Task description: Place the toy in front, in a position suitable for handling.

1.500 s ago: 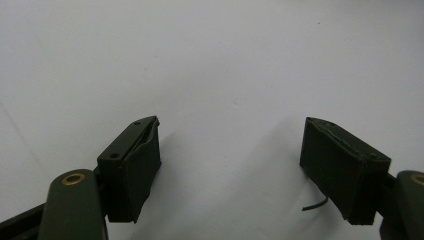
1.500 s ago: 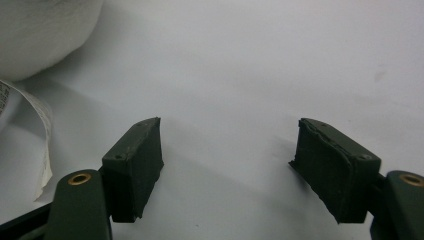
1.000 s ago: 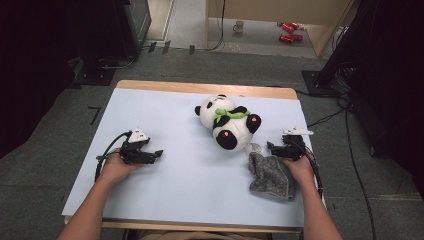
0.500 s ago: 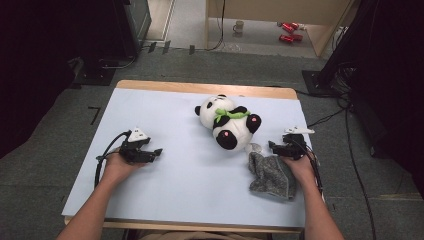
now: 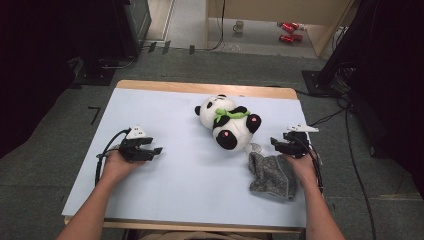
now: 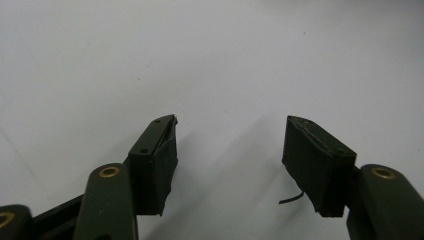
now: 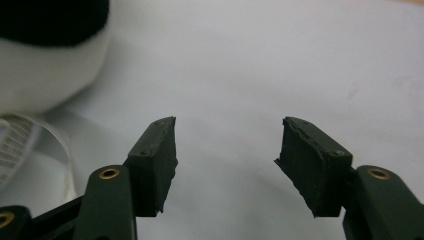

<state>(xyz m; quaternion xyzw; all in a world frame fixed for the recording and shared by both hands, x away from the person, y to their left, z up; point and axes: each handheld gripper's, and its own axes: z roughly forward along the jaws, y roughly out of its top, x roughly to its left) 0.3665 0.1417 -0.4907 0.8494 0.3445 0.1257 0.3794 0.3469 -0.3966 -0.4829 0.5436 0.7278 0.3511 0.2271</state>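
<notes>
High view: both tongs, left [image 5: 159,149] and right [image 5: 272,141], gape empty near panda [image 5: 227,122].

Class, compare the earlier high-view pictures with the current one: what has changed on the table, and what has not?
Only the jaws changed: the left gripper and right gripper have just been closing, nothing between them. Both hands, the panda and the grey cloth stayed put.

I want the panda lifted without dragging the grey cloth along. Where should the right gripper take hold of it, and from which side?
Probably the black leg that sticks out on the panda's right flank. It is the narrowest part facing the right gripper, whose jaws stand open with nothing between them. Come in level from the right. The grey cloth lies nearer the person, beside the body, so a grip there should miss it.
</notes>
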